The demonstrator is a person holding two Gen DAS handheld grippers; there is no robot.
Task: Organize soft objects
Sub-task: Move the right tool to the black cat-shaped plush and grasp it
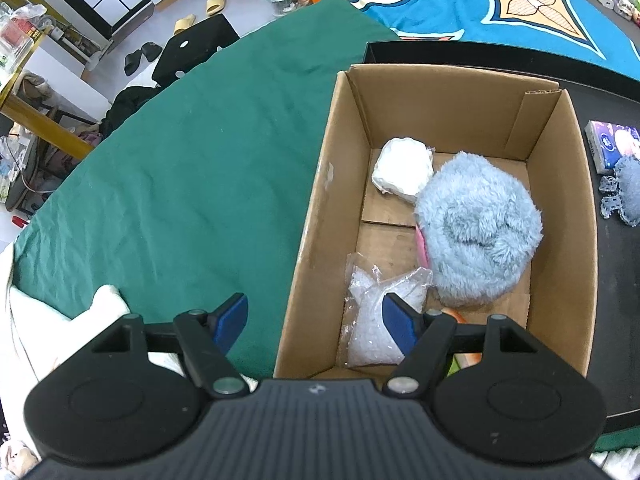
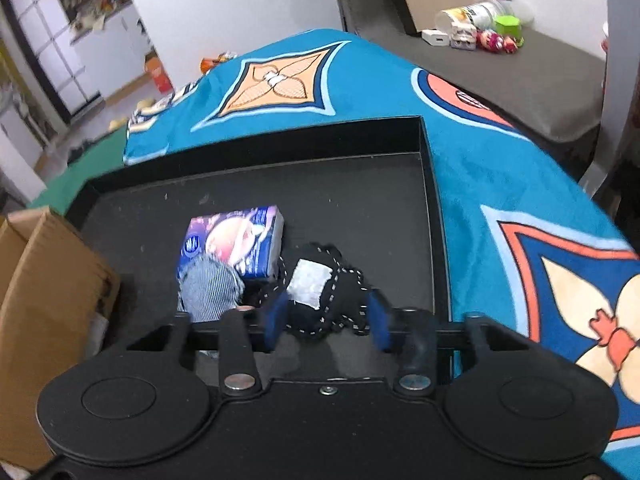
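Cluttered room behind, slippers (image 1: 200, 12) on a pale floor, and up front a table draped in dark green cloth (image 1: 180, 152) meeting a teal blanket with orange diamond patterns (image 2: 360, 80). Sitting on the green cloth, an open brown cardboard box (image 1: 332, 168) butted against a shallow black tray (image 2: 360, 208).

Inside the box: a fluffy pale-blue plush cushion (image 1: 480, 236) toward the right side, touching a white wrapped soft bundle (image 1: 404, 170) at the far end, and a clear crinkled plastic bag of white filling (image 1: 376, 320) at the near end. Hanging above the box's near left corner, left gripper (image 1: 316, 326), blue pads spread wide, nothing between them, one pad over the green cloth and the other over the bag.

Over on the tray: a purple-and-blue printed carton (image 2: 236, 240), a blue-and-white striped fabric piece (image 2: 212, 288) leaning on its near side, and just right of that a black felt soft toy with white stitching and a white patch (image 2: 320, 296). Right gripper (image 2: 326, 322) low over the tray, blue pads on either side of the black toy. Left pad against the toy's edge, right pad just beside its stitched limb; motion blur on the pads, so firm pinching not confirmed.
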